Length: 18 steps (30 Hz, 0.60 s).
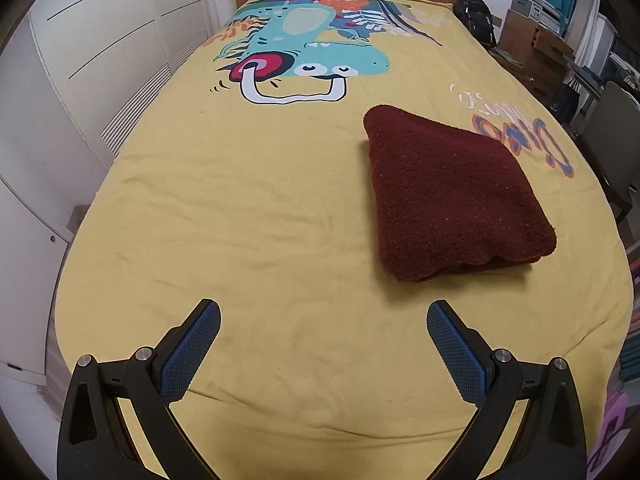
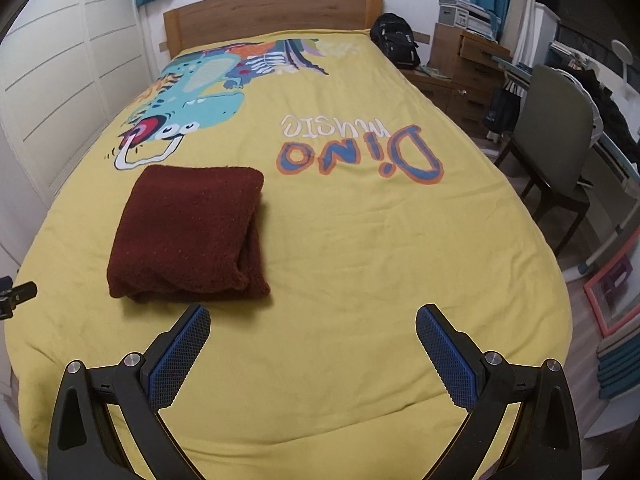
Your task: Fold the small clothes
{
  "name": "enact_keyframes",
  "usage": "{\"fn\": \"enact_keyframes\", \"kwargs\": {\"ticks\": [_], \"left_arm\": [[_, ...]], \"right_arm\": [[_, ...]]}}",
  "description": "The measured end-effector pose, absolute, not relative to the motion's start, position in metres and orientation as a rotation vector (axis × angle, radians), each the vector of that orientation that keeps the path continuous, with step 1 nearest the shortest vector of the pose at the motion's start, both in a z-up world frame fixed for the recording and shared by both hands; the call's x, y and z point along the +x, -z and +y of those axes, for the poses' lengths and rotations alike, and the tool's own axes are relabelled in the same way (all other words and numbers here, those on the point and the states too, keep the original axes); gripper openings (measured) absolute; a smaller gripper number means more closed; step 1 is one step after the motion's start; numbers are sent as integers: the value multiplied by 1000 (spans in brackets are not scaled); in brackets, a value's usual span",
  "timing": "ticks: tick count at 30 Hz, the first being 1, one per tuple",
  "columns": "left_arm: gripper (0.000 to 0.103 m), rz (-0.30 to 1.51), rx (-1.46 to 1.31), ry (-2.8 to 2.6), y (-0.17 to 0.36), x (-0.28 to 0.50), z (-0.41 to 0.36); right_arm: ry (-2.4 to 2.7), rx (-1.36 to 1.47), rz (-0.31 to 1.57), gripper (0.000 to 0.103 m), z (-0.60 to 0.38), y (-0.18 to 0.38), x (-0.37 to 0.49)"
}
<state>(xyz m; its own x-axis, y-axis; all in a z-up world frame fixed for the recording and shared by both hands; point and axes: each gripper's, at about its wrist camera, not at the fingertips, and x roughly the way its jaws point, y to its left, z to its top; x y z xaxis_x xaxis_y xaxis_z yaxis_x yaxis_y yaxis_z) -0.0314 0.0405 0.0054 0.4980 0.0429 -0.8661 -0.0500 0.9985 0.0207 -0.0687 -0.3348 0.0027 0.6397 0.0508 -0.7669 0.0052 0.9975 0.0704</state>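
Even, soft indoor lighting; shadows faint. Focus sharp centrally. Strong fisheye curvature and dark vignetting toward all corners.

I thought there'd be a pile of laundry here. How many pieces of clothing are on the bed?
1. A single dark red folded garment lies on the yellow bedspread, ahead of both open grippers and touching neither. Something could be folded inside it, unseen.

Your left gripper (image 1: 323, 312) hangs over the near part of the bedspread (image 1: 240, 220), jaws spread wide, nothing between the blue pads (image 1: 188, 356). Your right gripper (image 2: 313, 318) sits likewise above the bedspread's near end, jaws wide apart, blue pads (image 2: 450, 360) bare. Both point along the bedspread toward its far end. Neither touches the fabric as far as can be seen.
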Motion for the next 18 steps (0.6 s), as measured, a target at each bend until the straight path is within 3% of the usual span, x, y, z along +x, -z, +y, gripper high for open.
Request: {"fn": "enact_keyframes", "kwargs": {"ticks": [18], "left_arm": [[102, 1055, 15, -63, -2, -33, 39]], "right_arm": [[-5, 62, 888, 103, -345, -4, -70]]}}
